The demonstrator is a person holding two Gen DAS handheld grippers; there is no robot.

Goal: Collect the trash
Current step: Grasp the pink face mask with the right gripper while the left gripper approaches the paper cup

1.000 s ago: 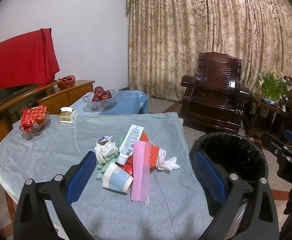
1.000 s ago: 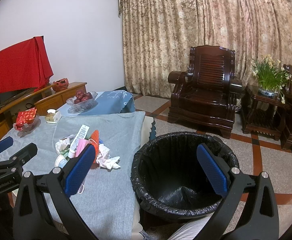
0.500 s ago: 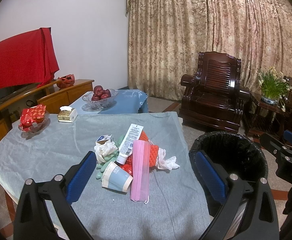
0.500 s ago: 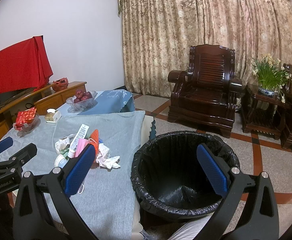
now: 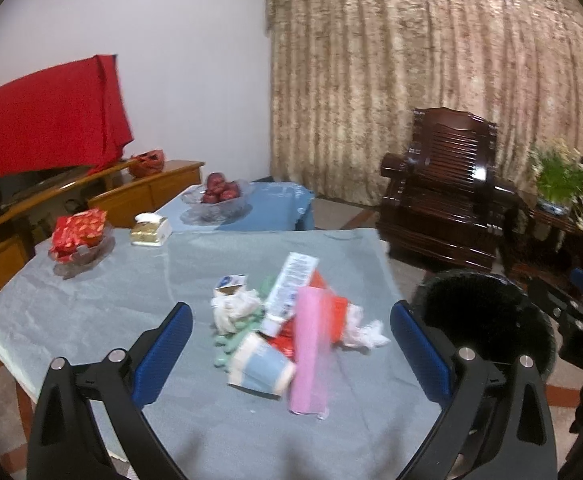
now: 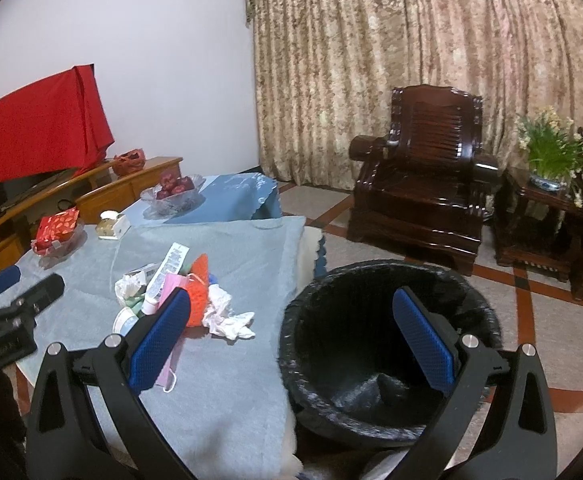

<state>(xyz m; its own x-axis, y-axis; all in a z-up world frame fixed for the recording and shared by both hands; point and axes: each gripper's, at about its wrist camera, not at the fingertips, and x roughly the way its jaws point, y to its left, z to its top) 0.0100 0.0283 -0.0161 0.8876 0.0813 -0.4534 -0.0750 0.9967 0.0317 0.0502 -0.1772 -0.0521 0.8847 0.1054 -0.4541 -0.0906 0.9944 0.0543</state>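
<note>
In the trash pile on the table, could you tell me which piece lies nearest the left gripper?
The pink face mask: its end reaches closer to the open left gripper than the paper cup beside it.

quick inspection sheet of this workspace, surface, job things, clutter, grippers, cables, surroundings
surface: table under a grey-blue cloth.
job's things: trash pile mid-table: pink face mask, paper cup on its side, white tube, crumpled tissue; black-lined trash bin on the floor beside the table, nearly empty.
clutter: tissue box, red packet in glass dish, fruit bowl.
grippers: left gripper open, facing the pile; right gripper open, above the bin.
cables: nothing seen.
surroundings: curtain, wooden armchair, potted plant.
</note>
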